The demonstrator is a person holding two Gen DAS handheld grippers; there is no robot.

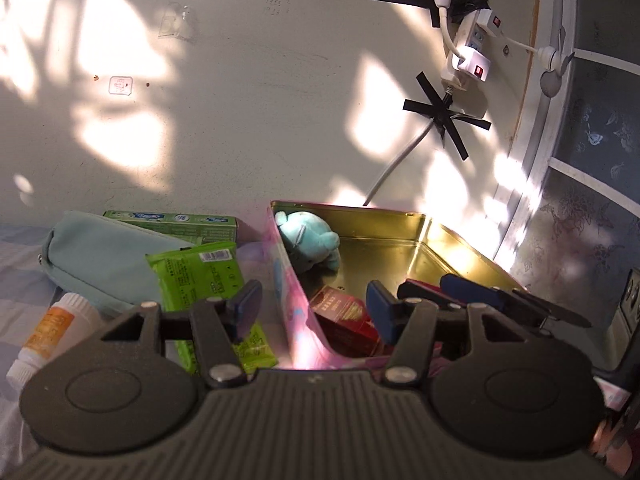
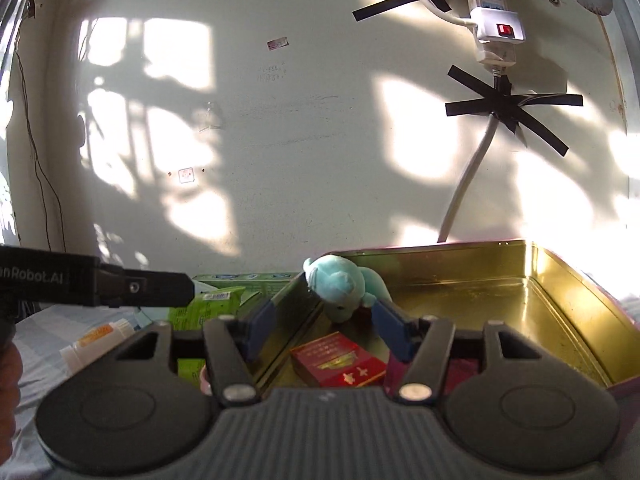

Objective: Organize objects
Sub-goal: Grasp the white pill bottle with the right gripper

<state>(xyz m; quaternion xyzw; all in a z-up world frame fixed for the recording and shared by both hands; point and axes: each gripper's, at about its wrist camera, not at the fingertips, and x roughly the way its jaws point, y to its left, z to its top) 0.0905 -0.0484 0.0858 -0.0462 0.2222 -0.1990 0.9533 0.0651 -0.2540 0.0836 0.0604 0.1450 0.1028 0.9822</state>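
Observation:
A gold-lined tin box (image 1: 400, 240) with a pink outside holds a teal plush toy (image 1: 308, 236) and a red packet (image 1: 344, 316). My left gripper (image 1: 314, 308) is open and empty, straddling the box's left wall. My right gripper (image 2: 326, 326) is open and empty over the box, above the red packet (image 2: 340, 364) and near the plush (image 2: 340, 284). Its fingers also show in the left wrist view (image 1: 472, 296). Left of the box lie a green wipes pack (image 1: 200, 276), a teal pouch (image 1: 104, 256), a green carton (image 1: 176, 222) and a white-orange tube (image 1: 52, 332).
A cream wall (image 1: 260, 100) stands close behind the box, with a power strip (image 1: 468, 44) and cable taped to it. A window frame (image 1: 560, 160) is on the right. The objects rest on blue checked cloth (image 1: 20, 264).

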